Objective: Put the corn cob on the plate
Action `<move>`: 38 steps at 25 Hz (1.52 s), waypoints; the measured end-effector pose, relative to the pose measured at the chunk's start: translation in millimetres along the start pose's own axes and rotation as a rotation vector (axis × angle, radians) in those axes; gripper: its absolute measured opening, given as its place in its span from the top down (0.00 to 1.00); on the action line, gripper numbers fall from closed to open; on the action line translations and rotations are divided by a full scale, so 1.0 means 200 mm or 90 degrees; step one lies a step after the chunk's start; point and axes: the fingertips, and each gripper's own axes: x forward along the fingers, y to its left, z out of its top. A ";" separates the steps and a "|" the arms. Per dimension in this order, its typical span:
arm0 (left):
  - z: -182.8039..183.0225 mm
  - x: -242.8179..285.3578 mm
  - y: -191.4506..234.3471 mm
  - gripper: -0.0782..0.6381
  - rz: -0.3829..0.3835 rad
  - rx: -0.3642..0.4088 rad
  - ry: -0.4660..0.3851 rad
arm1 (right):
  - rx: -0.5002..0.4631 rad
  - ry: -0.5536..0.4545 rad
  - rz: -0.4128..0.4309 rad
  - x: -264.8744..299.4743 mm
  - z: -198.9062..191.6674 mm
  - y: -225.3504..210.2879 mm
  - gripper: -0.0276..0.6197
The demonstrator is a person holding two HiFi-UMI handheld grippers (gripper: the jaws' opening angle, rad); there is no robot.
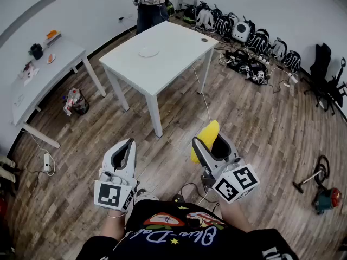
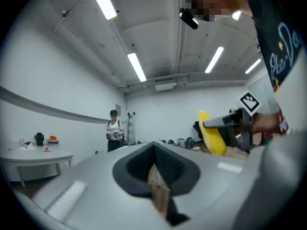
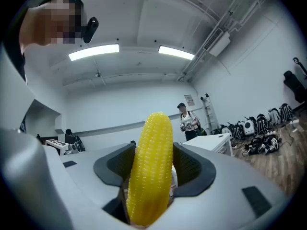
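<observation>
A yellow corn cob [image 1: 205, 138] stands between the jaws of my right gripper [image 1: 210, 143], which is shut on it and held level over the wooden floor. In the right gripper view the corn cob [image 3: 150, 169] fills the gap between the dark pads [image 3: 194, 169], tip upward. My left gripper [image 1: 129, 144] is beside it on the left, shut and with nothing in it; its view shows the pads [image 2: 139, 174] meeting on only a thin slit. A white plate [image 1: 148, 52] lies on the white table [image 1: 173, 50] well ahead, far from both grippers.
A person [image 1: 149, 1] stands at the table's far end, also holding grippers. A second white table [image 1: 59, 58] with small items runs along the left wall. Bags and gear [image 1: 246, 37] line the far wall. A black chair [image 1: 325, 69] and a floor tool [image 1: 324, 198] sit to the right.
</observation>
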 end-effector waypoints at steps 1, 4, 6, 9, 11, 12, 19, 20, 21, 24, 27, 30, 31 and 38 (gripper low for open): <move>0.00 0.01 0.00 0.91 -0.001 0.001 0.004 | 0.005 0.002 -0.001 0.02 -0.01 -0.02 0.56; -0.02 0.03 0.03 0.91 0.004 0.001 0.010 | 0.011 0.008 -0.001 0.06 -0.03 -0.06 0.56; -0.04 0.04 0.09 0.91 0.018 -0.002 0.011 | 0.012 0.011 0.001 0.11 -0.05 -0.08 0.56; -0.08 0.11 0.18 0.91 0.027 -0.012 0.011 | 0.006 0.018 0.003 0.21 -0.06 -0.10 0.56; -0.11 0.19 0.23 0.91 0.020 -0.018 0.008 | -0.001 0.020 0.001 0.28 -0.05 -0.13 0.56; -0.12 0.25 0.26 0.91 0.013 -0.020 0.005 | -0.005 0.019 -0.001 0.32 -0.04 -0.15 0.56; -0.13 0.63 0.57 0.91 -0.019 -0.015 -0.021 | -0.025 0.011 -0.021 0.77 0.02 -0.29 0.56; -0.13 0.68 0.64 0.91 -0.015 -0.014 -0.020 | -0.027 0.010 -0.021 0.85 0.04 -0.31 0.56; -0.13 0.73 0.71 0.91 -0.010 -0.013 -0.019 | -0.029 0.009 -0.020 0.93 0.05 -0.32 0.56; -0.14 0.84 0.95 0.91 0.004 -0.015 -0.023 | -0.029 0.011 -0.018 1.19 0.06 -0.34 0.56; -0.19 0.92 1.18 0.91 0.011 -0.015 -0.024 | -0.025 0.018 -0.014 1.45 0.05 -0.34 0.56; -0.23 0.98 1.37 0.91 0.024 -0.017 -0.008 | -0.019 0.021 -0.014 1.67 0.02 -0.37 0.56; -0.25 1.00 1.42 0.91 0.024 -0.017 -0.006 | -0.017 0.021 -0.014 1.73 0.01 -0.37 0.56; -0.37 1.08 1.73 0.91 0.045 -0.023 0.004 | 0.002 0.047 -0.012 2.07 -0.10 -0.41 0.56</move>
